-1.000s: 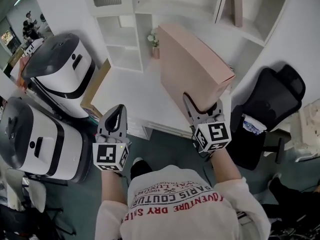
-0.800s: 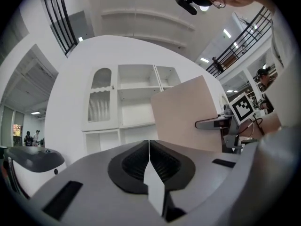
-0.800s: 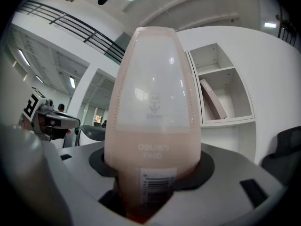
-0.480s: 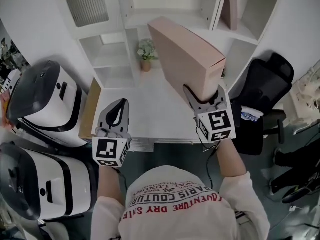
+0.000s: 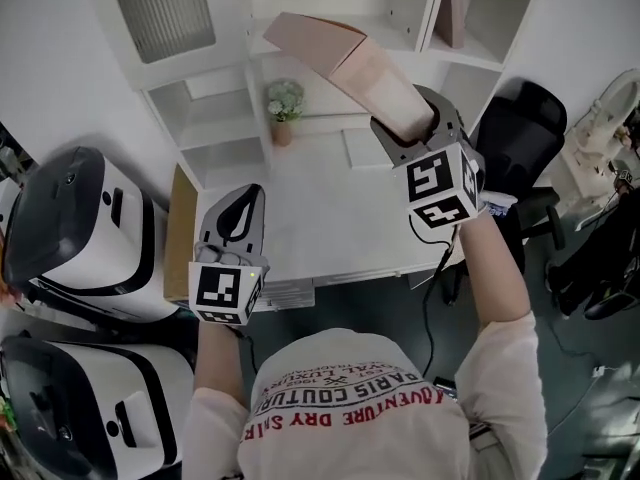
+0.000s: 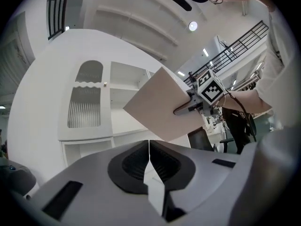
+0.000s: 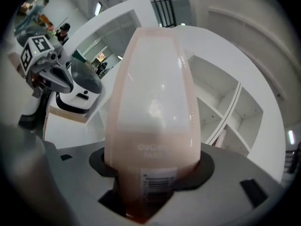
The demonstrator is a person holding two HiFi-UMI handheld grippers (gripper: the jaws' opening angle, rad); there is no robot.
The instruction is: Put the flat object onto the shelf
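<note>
The flat pink box is clamped by one end in the right gripper, over the desk's far edge — it may be knocked loose against a shelf divider. The left gripper is closed, empty.

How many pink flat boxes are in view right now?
2. One pink flat cardboard box is clamped in the right gripper. A second pink flat box stands upright in an upper-right compartment of the white shelf unit. Others may be hidden.
</note>
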